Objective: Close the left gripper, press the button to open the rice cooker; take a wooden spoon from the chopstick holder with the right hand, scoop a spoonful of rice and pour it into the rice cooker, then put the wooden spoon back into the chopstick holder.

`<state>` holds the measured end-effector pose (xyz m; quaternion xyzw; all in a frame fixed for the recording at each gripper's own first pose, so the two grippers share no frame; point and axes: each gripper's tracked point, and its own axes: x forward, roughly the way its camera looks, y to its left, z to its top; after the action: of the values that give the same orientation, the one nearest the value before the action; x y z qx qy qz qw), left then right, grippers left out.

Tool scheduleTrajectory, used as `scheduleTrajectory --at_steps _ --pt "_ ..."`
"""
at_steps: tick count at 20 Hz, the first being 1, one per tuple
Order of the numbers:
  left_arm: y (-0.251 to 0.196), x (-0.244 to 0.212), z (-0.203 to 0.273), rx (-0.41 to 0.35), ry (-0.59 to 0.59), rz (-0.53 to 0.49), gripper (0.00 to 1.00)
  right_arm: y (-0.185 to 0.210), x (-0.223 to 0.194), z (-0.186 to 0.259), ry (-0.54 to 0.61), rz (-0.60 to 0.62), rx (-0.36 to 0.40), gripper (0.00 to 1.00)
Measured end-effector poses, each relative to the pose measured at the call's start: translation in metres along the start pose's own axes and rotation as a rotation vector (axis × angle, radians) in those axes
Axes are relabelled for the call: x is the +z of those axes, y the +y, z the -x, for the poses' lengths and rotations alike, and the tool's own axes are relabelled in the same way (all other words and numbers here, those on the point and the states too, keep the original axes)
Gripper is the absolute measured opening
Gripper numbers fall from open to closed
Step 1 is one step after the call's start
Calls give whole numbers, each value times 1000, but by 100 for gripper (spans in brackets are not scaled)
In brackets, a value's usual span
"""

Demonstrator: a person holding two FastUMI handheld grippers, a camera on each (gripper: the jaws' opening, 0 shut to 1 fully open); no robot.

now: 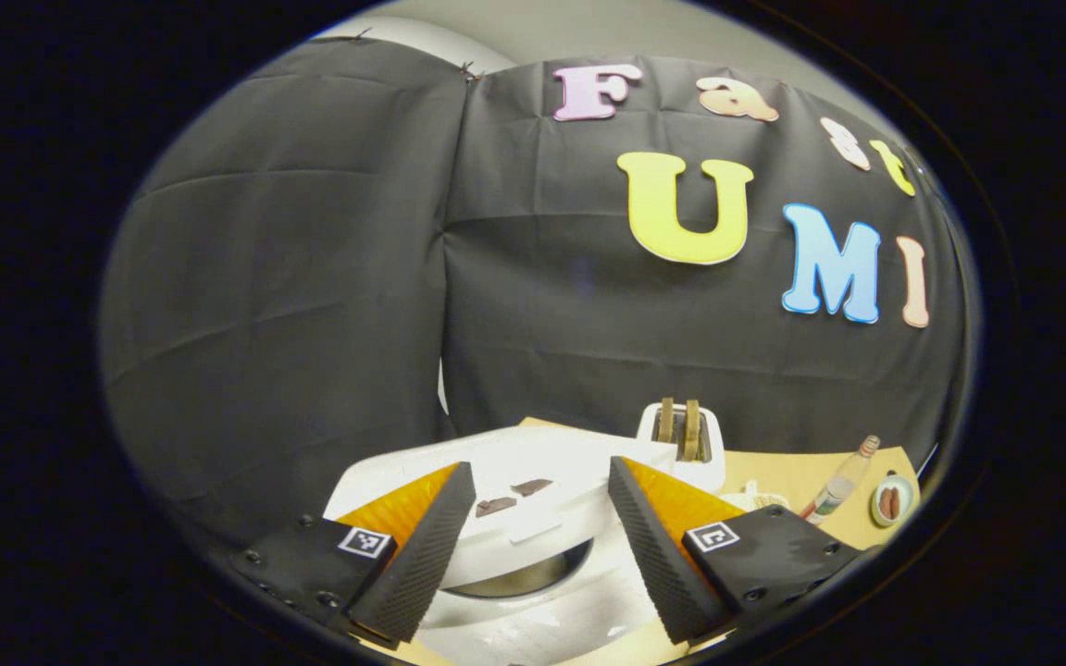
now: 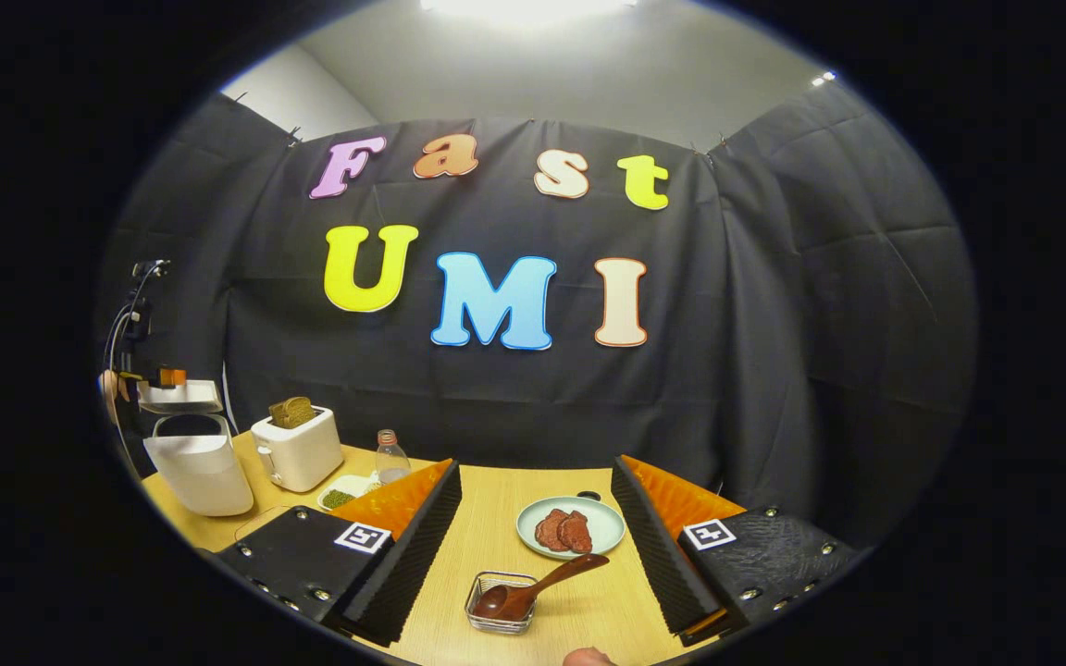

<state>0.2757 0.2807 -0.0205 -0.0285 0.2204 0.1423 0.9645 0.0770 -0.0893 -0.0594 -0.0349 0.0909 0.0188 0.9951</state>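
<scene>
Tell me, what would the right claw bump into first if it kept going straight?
Probably the wooden spoon in its little holder, lying between the open right claw fingers. The plate sits behind it. Depth is hard to judge.

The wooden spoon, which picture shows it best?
The right gripper view: the wooden spoon lies whole in a small wire basket between the open fingers. The left gripper view looks at the rice cooker instead.

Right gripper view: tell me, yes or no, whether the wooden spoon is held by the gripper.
No. The wooden spoon rests with its bowl in the holder on the table, between the open right gripper's spread fingers, touched by neither.
</scene>
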Motion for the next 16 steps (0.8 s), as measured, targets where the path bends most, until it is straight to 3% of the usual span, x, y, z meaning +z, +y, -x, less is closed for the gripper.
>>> scheduleTrajectory --at_steps 9,10,16 --pt "2 -13 9 11 62 -10 100 -8 -8 1 15 -2 1 99" --pt "2 -14 10 11 70 -8 95 -9 -10 1 18 1 -1 99" --pt "3 -24 19 6 128 -20 100 -10 -11 4 14 -3 -5 99"
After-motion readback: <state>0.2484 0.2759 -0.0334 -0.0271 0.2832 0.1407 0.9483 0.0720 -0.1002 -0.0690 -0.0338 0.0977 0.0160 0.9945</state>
